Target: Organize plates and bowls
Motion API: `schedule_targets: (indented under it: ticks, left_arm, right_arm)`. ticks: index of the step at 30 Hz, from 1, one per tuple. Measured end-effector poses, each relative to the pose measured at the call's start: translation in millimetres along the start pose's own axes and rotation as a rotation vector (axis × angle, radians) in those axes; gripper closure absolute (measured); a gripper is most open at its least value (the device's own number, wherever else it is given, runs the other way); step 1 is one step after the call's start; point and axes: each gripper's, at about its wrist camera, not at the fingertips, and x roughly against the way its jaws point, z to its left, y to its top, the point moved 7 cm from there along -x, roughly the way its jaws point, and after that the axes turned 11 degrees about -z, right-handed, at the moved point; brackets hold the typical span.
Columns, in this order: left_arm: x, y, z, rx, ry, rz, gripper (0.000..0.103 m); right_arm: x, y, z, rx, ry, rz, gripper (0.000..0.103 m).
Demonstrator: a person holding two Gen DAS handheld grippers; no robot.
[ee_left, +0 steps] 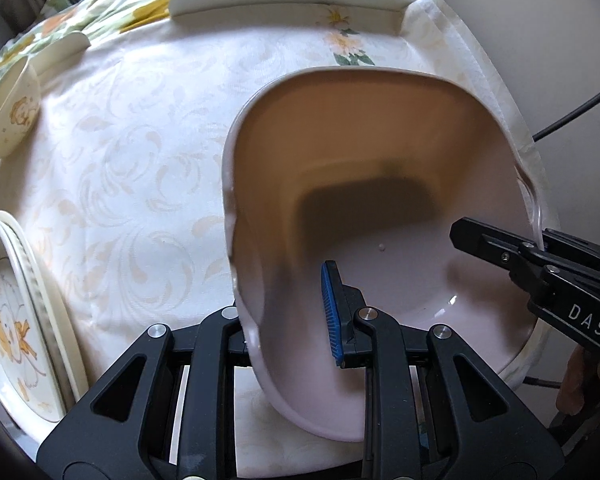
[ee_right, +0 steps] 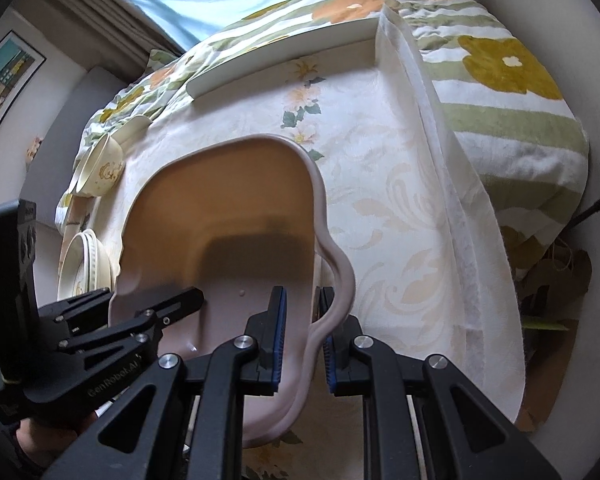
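Observation:
A large pale pink dish with a wavy rim fills the middle of both views and also shows in the right wrist view. My left gripper is shut on its left rim, one blue pad inside the dish. My right gripper is shut on its right rim, a blue pad on each side of the wall. The right gripper shows in the left wrist view at the far rim. The left gripper shows in the right wrist view.
Stacked cream plates with a bear print lie at the left. A small printed bowl lies on its side at the far left. A long white tray edge sits at the back. The tablecloth's edge drops off at the right.

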Motion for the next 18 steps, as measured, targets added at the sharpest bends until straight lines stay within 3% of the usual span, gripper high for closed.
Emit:
schedule_targets:
  ticks: [2,4,6,10,12,13,14,18]
  left_arm:
    - [-0.5,-0.3,-0.9,-0.006,-0.003,0.001,0.083]
    - [-0.6,-0.2,-1.2,-0.010,-0.005,0.001,0.083]
    - [-0.8,-0.3,-0.7,-0.012,-0.009,0.004,0.083]
    - [-1.5,-0.9,-2.9,-0.026,-0.009,0.013,0.079]
    - [-1.3,-1.6,-4.6,-0.036,-0.014,0.015,0.061]
    - [-1.0,-1.3,-4.8,-0.040,-0.008,0.014,0.032]
    - [0.0,-0.3,-4.6,-0.040,0.000,0.002,0.017]
    - [5.0,1.7,-0.1,-0.039,0.003,-0.020,0.017]
  right_arm:
    - [-0.4,-1.3,-1.7,-0.021,-0.001,0.003,0.087]
    - [-1.0,-2.3,-4.3,-0.051,-0.002,0.000,0.075]
    - [-0.8,-2.8,-7.0,-0.087,0.008,-0.011,0.049]
    - [-1.0,-2.9,-9.5,-0.135,0.029,-0.015,0.048]
    - [-0.5,-2.4,-9.7,-0.144,0.029,-0.021,0.048]
    - [-0.2,-2.1,-9.5,-0.148,0.031,-0.023,0.048]
    - [0.0,-1.9,-9.9,-0.155,0.033,-0.024,0.048]
    - [3.9,-1.3,-9.7,-0.189,0.047,-0.031,0.048]
